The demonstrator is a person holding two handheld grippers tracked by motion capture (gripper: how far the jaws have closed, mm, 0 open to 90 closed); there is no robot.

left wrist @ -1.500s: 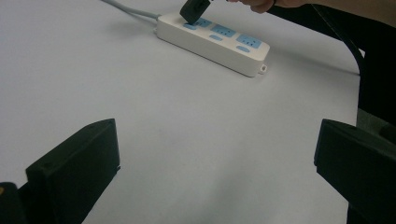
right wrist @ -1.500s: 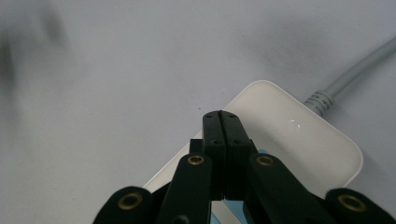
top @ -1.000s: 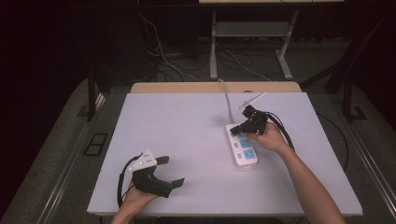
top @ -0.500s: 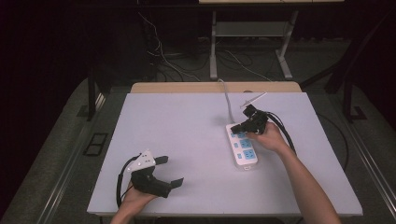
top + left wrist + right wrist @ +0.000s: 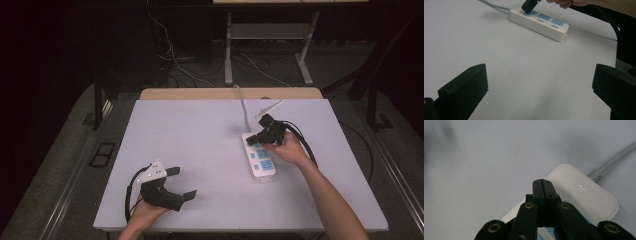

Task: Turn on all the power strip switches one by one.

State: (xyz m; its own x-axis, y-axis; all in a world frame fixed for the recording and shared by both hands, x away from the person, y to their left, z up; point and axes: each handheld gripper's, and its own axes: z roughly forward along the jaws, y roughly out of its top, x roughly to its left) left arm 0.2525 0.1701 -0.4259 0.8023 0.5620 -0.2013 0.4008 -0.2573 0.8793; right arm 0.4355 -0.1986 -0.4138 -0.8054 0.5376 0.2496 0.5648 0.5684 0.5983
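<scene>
A white power strip point(image 5: 261, 161) with blue sockets lies right of the table's middle, and its grey cord point(image 5: 243, 107) runs to the far edge. My right gripper point(image 5: 251, 136) is shut with nothing between its jaws. Its tips press down on the strip's far end. In the right gripper view the closed tips point(image 5: 542, 183) sit over the strip's point(image 5: 586, 195) cord end. The left gripper view shows that same gripper point(image 5: 529, 5) touching the strip's point(image 5: 544, 23) first blue socket. My left gripper point(image 5: 183, 183) rests open near the front left with nothing in it, its jaws point(image 5: 539, 87) spread wide.
The pale table point(image 5: 200, 140) has a wooden strip point(image 5: 230, 93) along its far edge. The right gripper's black cable point(image 5: 305, 142) loops beside the right hand. Dark floor with loose cables and a stand's legs point(image 5: 230, 55) lies beyond the table.
The right gripper has shifted very slightly over the strip's far end. The left gripper has stayed where it was.
</scene>
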